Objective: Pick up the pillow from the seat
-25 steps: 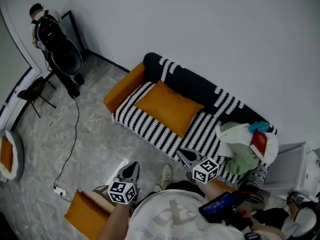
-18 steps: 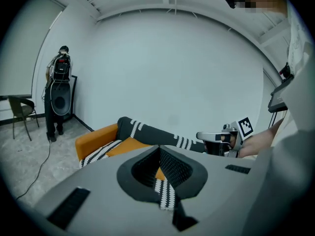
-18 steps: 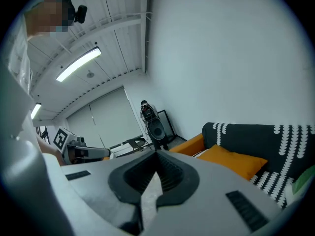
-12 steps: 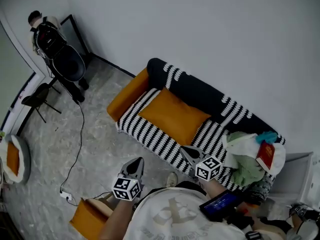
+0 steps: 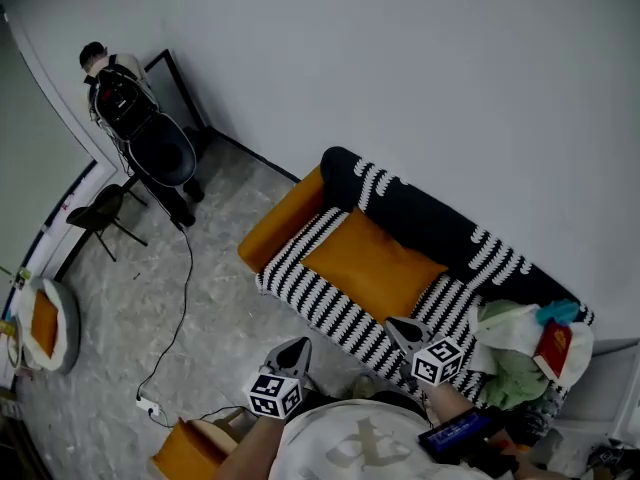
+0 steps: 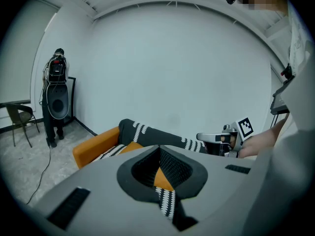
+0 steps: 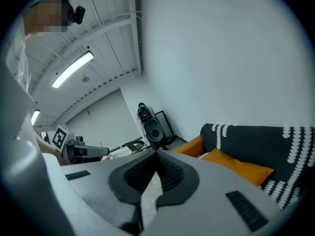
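**Pillow** (image 5: 375, 268): orange, rectangular, lying flat on the sofa seat at the centre of the head view; neither claw touches it.
**Sofa** (image 5: 320, 303): black-and-white striped cover, dark backrest, orange armrest at its left end; set against the white wall.
**Clothes heap** (image 5: 505, 353): green and white fabric at the seat's right end, with a red book (image 5: 553, 348) on top.
**Right claw** (image 5: 400, 326): jaws pressed together, empty, near the pillow's lower right corner.
**Left claw** (image 5: 295, 348): jaws pressed together, empty, lower centre, over the floor (image 5: 130, 298).
**Upper left:** black speaker (image 5: 160, 148), folding chair (image 5: 100, 213).
**Left edge:** round pet bed (image 5: 45, 323).
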`<state>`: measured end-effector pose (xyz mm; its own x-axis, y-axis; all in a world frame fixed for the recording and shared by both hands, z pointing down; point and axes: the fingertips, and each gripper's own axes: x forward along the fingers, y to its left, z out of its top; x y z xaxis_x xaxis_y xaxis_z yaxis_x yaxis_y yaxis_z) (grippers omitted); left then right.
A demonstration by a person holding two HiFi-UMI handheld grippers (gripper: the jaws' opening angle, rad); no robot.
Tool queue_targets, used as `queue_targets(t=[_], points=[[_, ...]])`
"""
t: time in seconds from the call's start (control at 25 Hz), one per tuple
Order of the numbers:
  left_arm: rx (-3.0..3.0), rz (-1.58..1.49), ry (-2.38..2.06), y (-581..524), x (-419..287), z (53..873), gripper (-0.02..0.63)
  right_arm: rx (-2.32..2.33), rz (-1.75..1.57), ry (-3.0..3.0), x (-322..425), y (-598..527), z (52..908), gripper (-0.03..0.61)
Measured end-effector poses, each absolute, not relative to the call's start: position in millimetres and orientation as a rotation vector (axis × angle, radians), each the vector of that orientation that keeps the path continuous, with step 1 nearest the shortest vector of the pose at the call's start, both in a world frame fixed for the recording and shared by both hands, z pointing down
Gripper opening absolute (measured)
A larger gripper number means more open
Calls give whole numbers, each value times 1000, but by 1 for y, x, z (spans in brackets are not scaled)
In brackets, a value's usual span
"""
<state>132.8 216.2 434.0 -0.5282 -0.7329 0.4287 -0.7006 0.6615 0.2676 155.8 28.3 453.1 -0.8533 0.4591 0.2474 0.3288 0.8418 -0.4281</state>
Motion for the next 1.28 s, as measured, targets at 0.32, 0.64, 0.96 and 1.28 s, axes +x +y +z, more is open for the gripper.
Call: queue_targets(t=[0.32,0.64,0.96,1.28], points=[[1255,-76,-2280,211,76,445,8,-419,523,-2725,123,24,454,14],[1458,-67,-2163,217,-15,449,8,-172,522,-2759,68,42,451,14],[1595,2,-2058,212,-58,449,8,40,519,-2797,51,41,447,14],[1654,33,-1985,221,-94,462,8,202,538,-2783,44,51,453,14]])
